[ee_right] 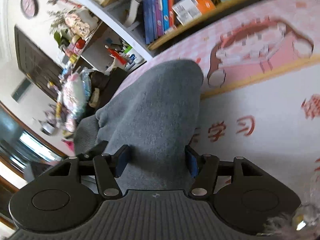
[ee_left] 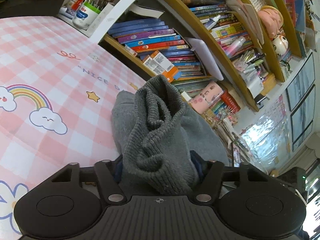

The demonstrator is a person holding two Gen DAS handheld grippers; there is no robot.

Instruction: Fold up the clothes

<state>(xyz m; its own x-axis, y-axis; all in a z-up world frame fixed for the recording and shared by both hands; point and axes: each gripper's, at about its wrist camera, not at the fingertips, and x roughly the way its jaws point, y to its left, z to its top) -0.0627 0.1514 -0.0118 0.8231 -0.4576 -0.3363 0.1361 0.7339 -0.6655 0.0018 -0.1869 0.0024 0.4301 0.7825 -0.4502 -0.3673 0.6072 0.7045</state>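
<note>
**Both grippers hold grey clothing over the pink mat**

While I look along my left gripper (ee_left: 159,166), its jaws stand about half apart and a bunched grey knitted garment (ee_left: 158,132) fills the whole gap between them. The blue pads (ee_left: 197,165) are mostly buried in the ribbed cloth, which presses against both sides, so I read this as a clamp on the fabric. From the jaws the knit rises in thick folds to a ribbed edge at the top, with smoother grey cloth spreading behind it.

My right gripper (ee_right: 156,163) shows much the same: jaws roughly half apart, blue pads (ee_right: 192,165) against either side of a thick roll of the grey garment (ee_right: 156,108), which packs the space between them. The cloth runs forward from the jaws to a rounded end, and a ribbed part hangs off at its left.

Under the clothing lies a pink checked mat (ee_left: 50,64) with rainbow, clouds and stars. Beyond the mat stands a bookshelf (ee_left: 202,40) crammed with books, and a pen pot (ee_left: 86,14) stands at the mat's far edge. The right view is blurred.
</note>
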